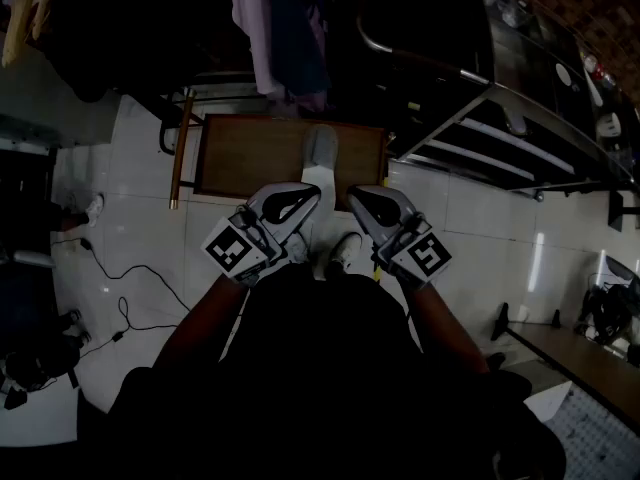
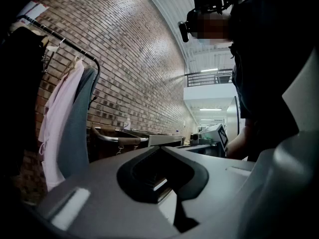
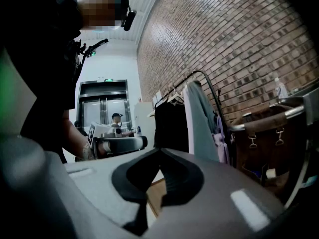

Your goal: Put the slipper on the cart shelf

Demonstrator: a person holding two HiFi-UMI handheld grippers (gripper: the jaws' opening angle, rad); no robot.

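Slipper: a pale grey slipper [image 1: 321, 148] lies on the near part of a wooden board [image 1: 250, 158], midway along its front edge.
Left tongs: the left gripper [image 1: 313, 192] [image 2: 160, 147] is held level and its jaws are pressed together with nothing between them.
Right tongs: the right gripper [image 1: 353, 194] [image 3: 160, 150] is also level, closed and empty.
Spacing: both tips sit just short of the slipper, one on either side, not touching it.
Floor: white tiles [image 1: 130, 228] with a black cable [image 1: 120, 278] at the left.
Background: clothes [image 2: 65, 118] hang on a rack against a brick wall [image 2: 129, 59].

Floor tiles [image 1: 480, 228] glossy white — low table [image 1: 250, 158] matt wood — cart frame [image 1: 490, 158] metal.
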